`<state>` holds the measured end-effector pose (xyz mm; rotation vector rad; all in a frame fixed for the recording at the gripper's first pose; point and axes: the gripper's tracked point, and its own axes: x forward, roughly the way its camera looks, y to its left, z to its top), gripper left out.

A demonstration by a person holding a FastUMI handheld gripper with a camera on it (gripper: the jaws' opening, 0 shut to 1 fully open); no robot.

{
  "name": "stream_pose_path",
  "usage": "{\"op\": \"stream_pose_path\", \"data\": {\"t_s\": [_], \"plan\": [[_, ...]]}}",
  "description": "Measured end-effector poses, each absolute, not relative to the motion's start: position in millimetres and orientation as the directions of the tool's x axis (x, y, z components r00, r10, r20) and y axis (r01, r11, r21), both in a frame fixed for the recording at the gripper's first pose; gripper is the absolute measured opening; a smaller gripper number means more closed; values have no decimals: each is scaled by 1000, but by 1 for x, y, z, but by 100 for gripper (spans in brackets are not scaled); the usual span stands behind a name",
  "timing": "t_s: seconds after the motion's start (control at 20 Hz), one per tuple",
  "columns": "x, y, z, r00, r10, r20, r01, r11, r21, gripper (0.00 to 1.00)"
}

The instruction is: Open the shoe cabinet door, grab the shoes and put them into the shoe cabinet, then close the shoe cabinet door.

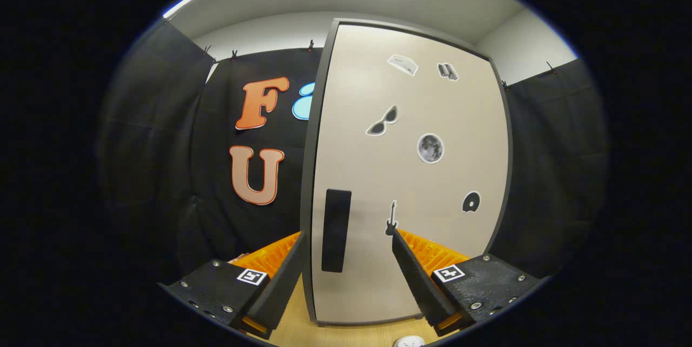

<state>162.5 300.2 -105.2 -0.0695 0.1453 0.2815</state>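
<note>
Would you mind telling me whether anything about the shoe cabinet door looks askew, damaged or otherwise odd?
Nothing stands out. The shoe cabinet door looks shut and undamaged, its stickers lie flat, and the dark handle sits just ahead, between the open gripper's fingers.

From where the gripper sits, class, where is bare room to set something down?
The bare light wooden surface between the open gripper fingers, before the beige dark-framed cabinet door. It gets crowded near a small white object by one finger.

One shoe cabinet door (411, 174), one dark handle (335, 230), six stickers (430, 148), two ceiling lights (181, 4)
</note>
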Motion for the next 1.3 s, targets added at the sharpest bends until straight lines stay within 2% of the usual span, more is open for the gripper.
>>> {"op": "stream_pose_path", "data": {"t_s": [0.1,0.3,0.5,0.55,0.85,1.3], "plan": [[178,312,-122,945,270,-185,-282,959,-39,95],[204,317,-140,947,247,-205,-256,966,-21,81],[209,329,-145,932,290,-220,-291,956,26,54],[210,329,-146,930,296,-218,-296,955,32,41],[193,322,-142,913,353,-205,-347,935,67,31],[135,264,-126,892,407,-195,-393,913,109,27]]}}
